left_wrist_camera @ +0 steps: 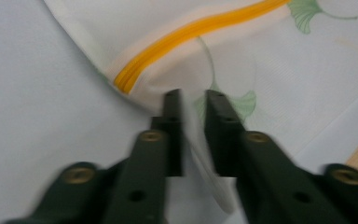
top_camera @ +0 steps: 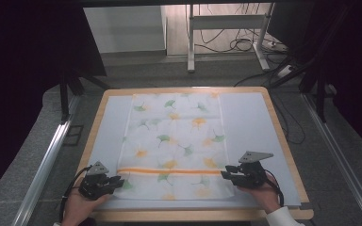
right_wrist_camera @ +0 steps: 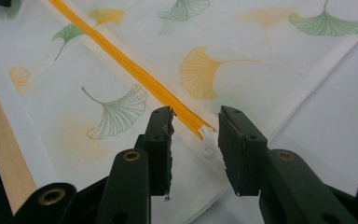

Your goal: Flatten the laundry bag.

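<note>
**Pin the fabric, then take the zipper pull squarely**

A white mesh laundry bag printed with green and yellow ginkgo leaves [top_camera: 174,141] lies flat across the centre of the pale table mat [top_camera: 250,117], its orange zipper [top_camera: 169,171] running across the lower part of the high view. The left gripper [left_wrist_camera: 193,100], at lower left, pinches a fold of the bag's edge by the zipper's end. The right gripper [right_wrist_camera: 193,123], at lower right, is spread, its jaws straddling the small white zipper pull [right_wrist_camera: 209,140]. To open it cleanly, the right should likely close fully on the pull while the left keeps the cloth taut.
</note>
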{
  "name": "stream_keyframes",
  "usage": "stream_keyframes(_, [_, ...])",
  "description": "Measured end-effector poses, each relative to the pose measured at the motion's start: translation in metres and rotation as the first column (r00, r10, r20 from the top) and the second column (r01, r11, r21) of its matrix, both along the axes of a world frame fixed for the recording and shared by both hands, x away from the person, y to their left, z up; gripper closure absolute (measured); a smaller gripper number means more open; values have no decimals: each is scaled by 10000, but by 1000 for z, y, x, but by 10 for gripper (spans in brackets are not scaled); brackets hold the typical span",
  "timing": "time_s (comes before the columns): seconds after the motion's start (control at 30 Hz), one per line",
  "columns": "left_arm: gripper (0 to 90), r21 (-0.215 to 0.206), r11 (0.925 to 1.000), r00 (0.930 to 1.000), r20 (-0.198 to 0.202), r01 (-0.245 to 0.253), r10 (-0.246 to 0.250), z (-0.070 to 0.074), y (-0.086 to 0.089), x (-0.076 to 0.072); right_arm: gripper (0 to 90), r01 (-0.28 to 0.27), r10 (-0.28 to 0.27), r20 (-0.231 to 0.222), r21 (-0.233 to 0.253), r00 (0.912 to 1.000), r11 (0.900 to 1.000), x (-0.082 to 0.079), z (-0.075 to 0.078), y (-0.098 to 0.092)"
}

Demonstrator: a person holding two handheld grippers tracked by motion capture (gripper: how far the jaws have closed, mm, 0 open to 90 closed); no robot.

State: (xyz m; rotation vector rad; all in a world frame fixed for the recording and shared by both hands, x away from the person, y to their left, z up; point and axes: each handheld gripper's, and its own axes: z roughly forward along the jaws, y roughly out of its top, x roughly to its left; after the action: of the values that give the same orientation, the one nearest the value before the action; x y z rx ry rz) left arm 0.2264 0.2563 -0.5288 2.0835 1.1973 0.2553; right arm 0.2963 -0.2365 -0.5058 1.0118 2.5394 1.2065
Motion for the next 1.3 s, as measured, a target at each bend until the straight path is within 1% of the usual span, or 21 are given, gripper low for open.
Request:
stream_keyframes(0.07, [535, -61, 10000, 9979, 642, -71, 75, 8, -2, -6, 643, -34, 34, 6, 9, 10000, 10000, 0, 0, 1])
stream_keyframes(0.13, [399, -32, 10000, 9934, 1146, 2, 2, 20, -5, -7, 640, -73, 73, 12, 31, 10000, 10000, 1, 1, 2])
stream_keyframes(0.17, [363, -51, 10000, 9904, 1379, 66, -59, 26, -8, -7, 636, -51, 51, -2, 76, 10000, 10000, 1, 1, 3])
stream_keyframes(0.23, [321, -56, 9997, 9839, 1776, 224, -211, 36, -15, -4, 624, -96, 96, 32, 48, 9999, 9999, 2, 2, 4])
stream_keyframes(0.3, [306, -30, 9994, 9772, 2097, 350, -336, 45, -24, 2, 615, -76, 76, 51, 48, 10000, 10000, 2, 3, 4])
stream_keyframes(0.4, [296, 52, 9987, 9708, 2346, 514, -512, 53, -37, 12, 613, -13, 13, 9, 130, 10000, 9999, 0, 4, 2])
stream_keyframes(0.47, [290, 114, 9984, 9685, 2426, 557, -568, 56, -46, 20, 614, -4, 4, 27, 161, 10000, 9999, 0, 5, 0])
stream_keyframes(0.5, [288, 64, 9986, 9676, 2466, 532, -532, 57, -48, 22, 614, -7, 6, 25, 155, 10000, 9999, -1, 5, -1])
stream_keyframes(0.6, [286, -76, 9986, 9691, 2418, 530, -495, 59, -54, 31, 619, -53, 52, 15, 166, 10000, 9998, -3, 5, -1])
stream_keyframes(0.7, [286, 21, 9985, 9676, 2467, 544, -532, 62, -60, 35, 628, -158, 158, 15, 126, 9999, 9998, -4, 5, 0])
stream_keyframes(0.77, [287, -47, 9983, 9665, 2506, 587, -557, 65, -64, 38, 642, -222, 222, -56, 82, 9997, 9997, -5, 4, 2])
stream_keyframes(0.8, [286, 8, 9979, 9658, 2516, 646, -628, 66, -66, 40, 652, -245, 246, -71, 76, 9997, 9997, -6, 4, 2])
stream_keyframes(0.87, [285, 119, 9975, 9628, 2612, 690, -697, 69, -72, 42, 685, -309, 309, -89, 31, 9995, 9995, -8, 3, 3])
stream_keyframes(0.93, [284, 67, 9969, 9607, 2666, 785, -774, 73, -77, 43, 718, -398, 398, -83, 42, 9992, 9992, -9, 4, 3])
stream_keyframes(0.97, [283, 93, 9963, 9586, 2721, 849, -842, 74, -80, 43, 731, -399, 399, -65, 42, 9992, 9992, -10, 4, 3])
stream_keyframes(1.1, [283, 9, 9945, 9571, 2714, 1051, -1014, 77, -85, 44, 791, -455, 456, -108, 50, 9989, 9990, -12, 4, 2])
stream_keyframes(1.17, [284, 39, 9939, 9573, 2687, 1100, -1070, 76, -87, 45, 827, -444, 444, -135, 27, 9989, 9990, -12, 4, 3])
stream_keyframes(1.23, [284, 158, 9936, 9561, 2710, 1119, -1120, 75, -89, 46, 875, -466, 467, -233, 31, 9986, 9989, -13, 4, 3])
stream_keyframes(1.3, [284, 175, 9929, 9560, 2685, 1177, -1181, 75, -91, 47, 892, -530, 531, -337, 45, 9980, 9986, -14, 4, 4])
